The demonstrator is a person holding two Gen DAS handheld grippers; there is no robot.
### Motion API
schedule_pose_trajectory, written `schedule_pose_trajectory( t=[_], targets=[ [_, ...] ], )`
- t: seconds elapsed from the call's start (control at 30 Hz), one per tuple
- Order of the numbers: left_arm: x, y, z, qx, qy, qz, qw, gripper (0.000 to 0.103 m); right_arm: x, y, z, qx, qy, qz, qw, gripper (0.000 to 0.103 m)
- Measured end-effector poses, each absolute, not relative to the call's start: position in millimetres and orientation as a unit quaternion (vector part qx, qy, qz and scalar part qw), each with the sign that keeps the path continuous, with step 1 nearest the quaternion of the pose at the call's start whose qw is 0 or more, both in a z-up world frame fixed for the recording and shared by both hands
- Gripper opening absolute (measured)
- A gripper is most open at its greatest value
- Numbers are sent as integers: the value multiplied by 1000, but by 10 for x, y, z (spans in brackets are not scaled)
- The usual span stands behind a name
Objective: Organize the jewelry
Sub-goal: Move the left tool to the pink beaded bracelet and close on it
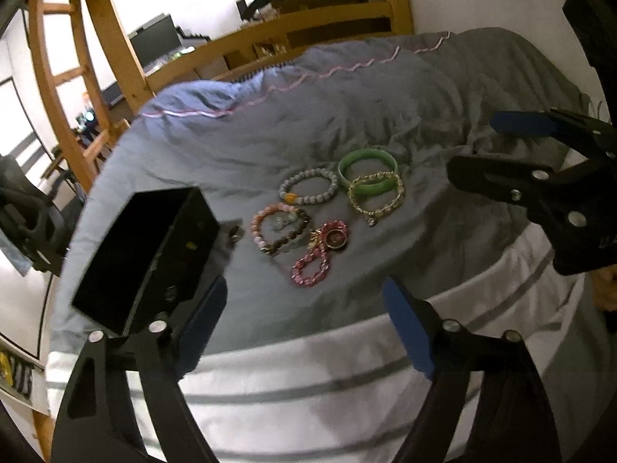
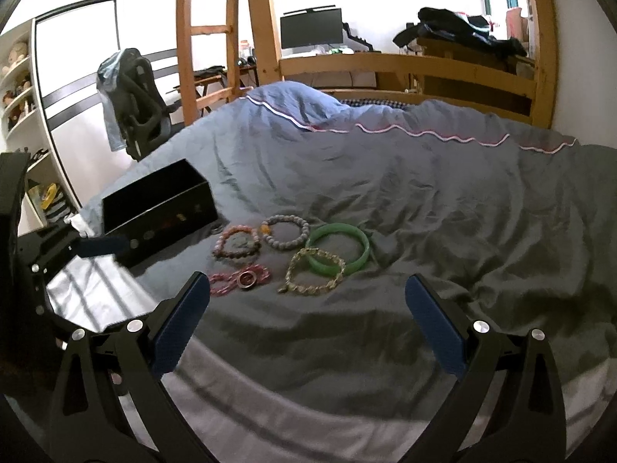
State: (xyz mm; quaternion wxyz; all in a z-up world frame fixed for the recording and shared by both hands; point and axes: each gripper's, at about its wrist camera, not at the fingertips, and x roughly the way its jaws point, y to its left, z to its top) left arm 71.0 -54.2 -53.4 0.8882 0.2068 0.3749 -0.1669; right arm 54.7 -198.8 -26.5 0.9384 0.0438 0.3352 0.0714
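Observation:
Several bracelets lie on a grey duvet point(image 1: 347, 115): a green bangle point(image 1: 367, 172) point(image 2: 339, 249), a yellow beaded bracelet point(image 1: 376, 195) point(image 2: 314, 274), a grey beaded one point(image 1: 308, 187) point(image 2: 285, 231), a pink-brown beaded one point(image 1: 279, 229) point(image 2: 236, 243) and a pink chain with a red watch point(image 1: 320, 252) point(image 2: 243, 279). An open black box point(image 1: 146, 258) point(image 2: 158, 208) stands left of them. My left gripper point(image 1: 304, 320) is open and empty, near the box. My right gripper point(image 2: 306, 320) is open and empty, in front of the bracelets; it also shows in the left wrist view point(image 1: 497, 150).
A small ring-like item point(image 1: 234, 233) lies beside the box. A wooden bed frame point(image 2: 405, 65) and ladder point(image 2: 204, 31) stand behind. An office chair point(image 2: 135, 104) is at the left. A white striped sheet point(image 1: 308, 378) covers the bed's near edge.

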Motion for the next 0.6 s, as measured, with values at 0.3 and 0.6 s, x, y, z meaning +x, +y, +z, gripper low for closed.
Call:
schedule_pose_trajectory(
  t=[0.3, 0.6],
  targets=[
    [1216, -791, -973, 213, 414, -147, 873, 55, 1222, -2230, -781, 114, 411, 66, 902, 72],
    [1490, -688, -1069, 152, 456, -137, 866, 18, 1511, -2245, -1113, 139, 444, 80, 882, 28]
  ],
)
